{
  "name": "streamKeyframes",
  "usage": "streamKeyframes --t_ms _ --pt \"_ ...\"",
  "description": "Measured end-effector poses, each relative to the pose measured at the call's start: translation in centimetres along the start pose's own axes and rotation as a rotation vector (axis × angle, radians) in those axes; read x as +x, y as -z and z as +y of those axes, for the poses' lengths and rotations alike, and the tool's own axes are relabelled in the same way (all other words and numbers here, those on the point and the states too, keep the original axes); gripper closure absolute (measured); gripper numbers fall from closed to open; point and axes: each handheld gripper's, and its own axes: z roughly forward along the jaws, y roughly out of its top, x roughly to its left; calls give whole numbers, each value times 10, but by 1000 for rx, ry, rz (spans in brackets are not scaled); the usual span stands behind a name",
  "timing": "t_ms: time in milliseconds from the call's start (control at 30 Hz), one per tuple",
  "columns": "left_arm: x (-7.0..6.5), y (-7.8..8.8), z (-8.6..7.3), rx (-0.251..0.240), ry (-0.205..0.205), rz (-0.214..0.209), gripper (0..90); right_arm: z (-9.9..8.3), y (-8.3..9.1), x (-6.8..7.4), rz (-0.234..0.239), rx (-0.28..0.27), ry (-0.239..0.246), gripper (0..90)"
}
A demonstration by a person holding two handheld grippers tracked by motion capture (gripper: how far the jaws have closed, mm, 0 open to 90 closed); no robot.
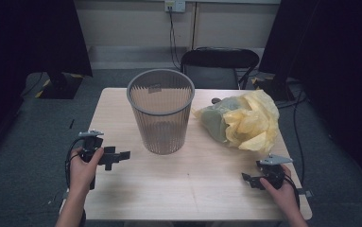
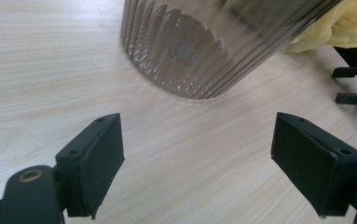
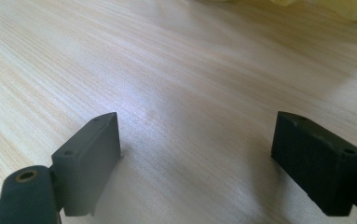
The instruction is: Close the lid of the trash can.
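On the pale wooden counter (image 1: 188, 179) a grey ribbed wastebasket (image 1: 161, 112) stands upright, a little left of the middle and toward the far edge. To its right, just beside it but not quite touching as far as I can see, lies a crumpled heap of yellow plastic bag (image 1: 245, 120), its greenish part turned toward the basket. Behind the counter sits a black chair (image 1: 220, 66).

The left gripper (image 1: 122, 156) is held at the near left of the counter, aimed toward the basket's foot; its jaws stand wide apart with nothing between them. In the left gripper view the basket's ribbed wall (image 2: 199, 51) rises close ahead, a corner of the yellow bag (image 2: 348, 25) shows beyond it, and the other gripper shows at the right edge.

The right gripper (image 1: 246, 178) rests low near the right front corner, well apart from the basket and near the bag's front edge. Its jaws too are spread wide and hold nothing; in the right gripper view they frame bare wood (image 3: 190, 116), with the bag's yellow fringe (image 3: 344, 7) along the top.
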Motion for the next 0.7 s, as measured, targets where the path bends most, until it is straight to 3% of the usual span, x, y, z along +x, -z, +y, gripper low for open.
streamKeyframes --t_ms 700 --pt "9 -10 -18 18 14 -6 166 0 0 0 -1 -1 0 147"
